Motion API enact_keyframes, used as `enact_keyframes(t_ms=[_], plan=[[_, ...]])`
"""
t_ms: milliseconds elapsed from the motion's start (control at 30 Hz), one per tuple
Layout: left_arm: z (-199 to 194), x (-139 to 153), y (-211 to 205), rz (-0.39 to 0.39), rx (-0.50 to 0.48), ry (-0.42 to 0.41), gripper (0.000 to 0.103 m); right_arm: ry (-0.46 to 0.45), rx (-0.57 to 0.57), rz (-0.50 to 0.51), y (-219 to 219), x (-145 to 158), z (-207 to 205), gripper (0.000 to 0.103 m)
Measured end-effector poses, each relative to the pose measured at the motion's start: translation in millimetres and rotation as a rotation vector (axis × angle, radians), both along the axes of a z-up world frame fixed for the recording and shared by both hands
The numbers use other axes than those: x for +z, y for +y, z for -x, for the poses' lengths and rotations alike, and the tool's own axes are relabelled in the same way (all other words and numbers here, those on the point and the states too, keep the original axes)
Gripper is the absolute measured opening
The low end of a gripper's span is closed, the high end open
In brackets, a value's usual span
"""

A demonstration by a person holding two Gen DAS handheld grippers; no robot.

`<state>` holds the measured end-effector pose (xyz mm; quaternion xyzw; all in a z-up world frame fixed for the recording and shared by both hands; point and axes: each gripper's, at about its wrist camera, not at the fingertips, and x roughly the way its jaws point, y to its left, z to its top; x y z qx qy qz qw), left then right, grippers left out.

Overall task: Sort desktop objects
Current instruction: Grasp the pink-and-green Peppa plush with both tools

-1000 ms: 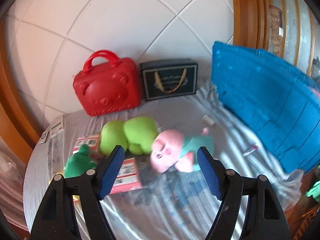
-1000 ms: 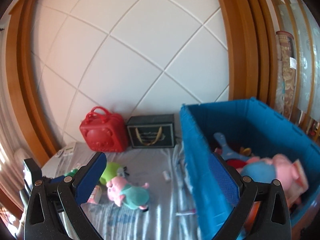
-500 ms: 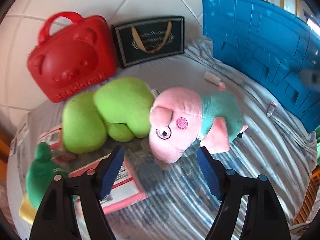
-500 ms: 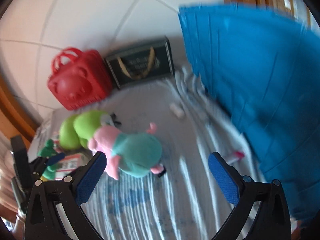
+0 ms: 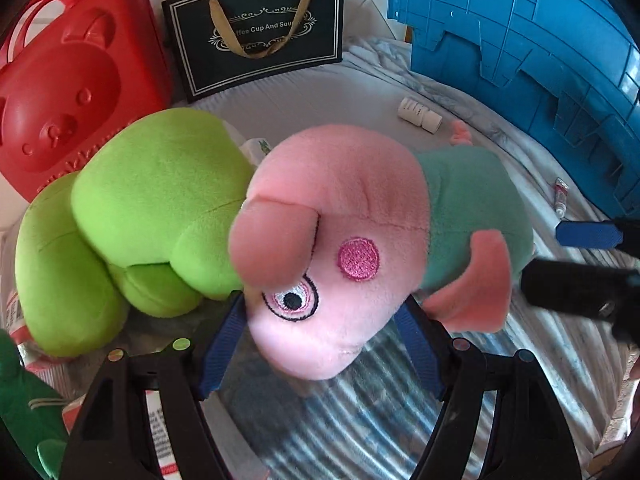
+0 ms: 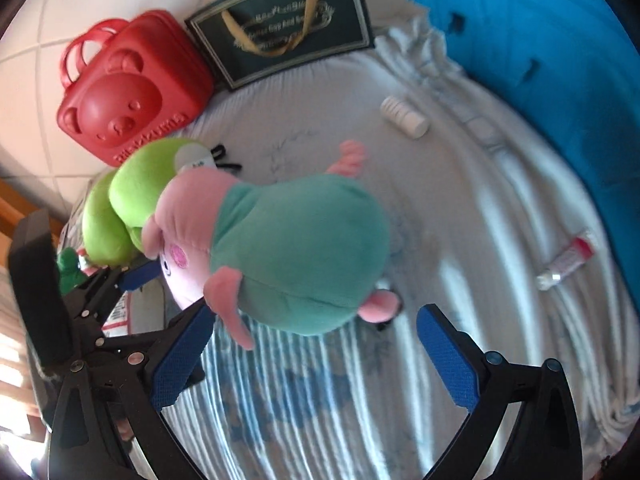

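The left gripper (image 5: 320,344) has its two blue pads apart, one on each side of the pink pig's (image 5: 336,248) head. They are beside the soft face but do not squeeze it yet, as far as I can tell. The right gripper (image 6: 316,356) is wide apart too, near the pig's teal body, and it holds nothing.

What could go wrong? On the left, the green plush (image 5: 132,216) lies right against the pig's head. If the left pads close there, they may pinch the green fluff too and drag it along. In the middle, the pig's head is round and squishy. I think a pinch near the edge of it may slide off, and the pig may flop down. On the right, the two grippers are close to each other, so they may bump. A small white bottle (image 6: 404,116) and a little tube (image 6: 566,262) lie on the striped cloth (image 6: 460,208) and may get knocked.

The pig lies on its side on the cloth, between the green plush and the blue bin (image 5: 532,48). It has a pink head, a round pink cheek spot, one stitched eye and a teal shirt.
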<state>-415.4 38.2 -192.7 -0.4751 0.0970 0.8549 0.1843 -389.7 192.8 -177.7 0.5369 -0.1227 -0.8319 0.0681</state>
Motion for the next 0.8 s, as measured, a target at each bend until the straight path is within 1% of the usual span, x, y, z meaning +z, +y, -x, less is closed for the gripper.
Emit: enact_keyframes(t_ms=[100,167,200,233,267,300,367,467,600,667,800], plan=[[7.4,-3.5,6.0,-0.004,-0.006,0.001,0.075,-0.040,0.001,-0.032,-5.0,-16.1,16.4,0.103],[11.8,-6.0,10.8,-0.007,-0.016,0.004,0.075,-0.052,0.007,-0.034,-4.8,-24.7,26.2,0.103],[13.6,-6.8,12.3,-0.006,-0.018,0.004,0.073,-0.051,0.011,-0.040,-4.0,-26.1,29.1,0.103],[15.3,-7.5,13.6,-0.009,-0.018,0.004,0.069,-0.047,0.016,-0.048,-3.6,-26.5,31.2,0.100],[16.8,-7.9,14.5,-0.012,-0.013,0.007,0.064,-0.035,0.035,-0.048,-4.5,-24.9,33.1,0.088],[17.5,-7.4,14.3,-0.019,-0.007,0.005,0.061,-0.031,0.050,-0.058,-6.0,-23.2,34.0,0.088],[18.9,-5.7,12.0,-0.044,0.016,-0.006,0.058,-0.022,0.083,-0.094,-9.8,-18.9,34.8,0.081],[14.2,-1.2,12.2,-0.055,0.038,-0.008,0.055,-0.011,0.128,-0.128,-11.9,-12.0,32.7,0.076],[1.4,14.8,9.1,-0.086,0.061,0.022,0.055,0.025,0.153,-0.138,-10.3,5.7,22.6,0.074],[-6.1,27.9,7.9,-0.100,0.070,0.047,0.055,0.054,0.159,-0.139,-10.0,19.9,16.1,0.074],[-19.9,60.1,9.1,-0.101,0.072,0.115,0.055,0.098,0.164,-0.127,-6.6,51.5,6.8,0.074]])
